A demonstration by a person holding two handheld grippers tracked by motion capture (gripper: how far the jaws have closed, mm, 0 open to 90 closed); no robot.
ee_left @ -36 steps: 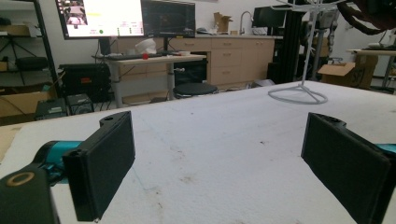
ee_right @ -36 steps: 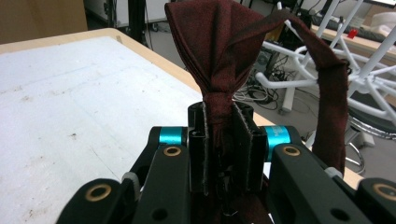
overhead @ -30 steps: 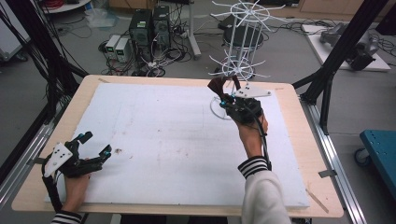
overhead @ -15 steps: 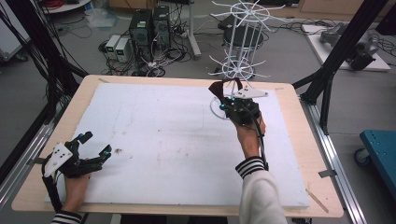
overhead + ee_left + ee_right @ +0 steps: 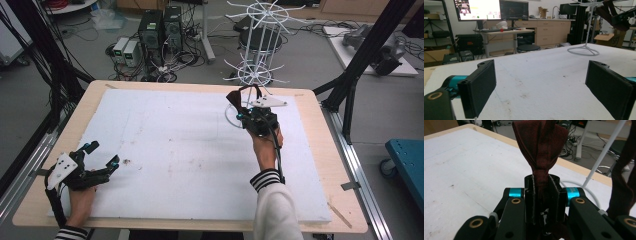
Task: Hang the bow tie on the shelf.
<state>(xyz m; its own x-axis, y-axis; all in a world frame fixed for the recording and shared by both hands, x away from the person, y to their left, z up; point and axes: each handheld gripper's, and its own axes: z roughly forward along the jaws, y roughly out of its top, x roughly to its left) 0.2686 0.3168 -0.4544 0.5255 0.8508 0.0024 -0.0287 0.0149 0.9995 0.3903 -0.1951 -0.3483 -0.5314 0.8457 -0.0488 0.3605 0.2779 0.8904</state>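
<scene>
My right gripper [image 5: 241, 109] is held above the far right part of the white foam board [image 5: 175, 150], close to the foot of a white wire rack [image 5: 257, 47]. It is shut on a dark maroon cloth [image 5: 540, 142], which bunches between the pads and fans out above them. The cloth [image 5: 234, 96] points toward the rack, and another part of it hangs at the right edge of the right gripper view. My left gripper [image 5: 103, 153] rests near the board's front left corner, open with nothing between its pads [image 5: 480, 86].
The rack's ring base [image 5: 583, 51] sits on the board at the far right, with its pole [image 5: 604, 152] rising beside the cloth. A wooden table edge [image 5: 320, 165] frames the board. Computers and cables [image 5: 160, 30] lie on the floor beyond.
</scene>
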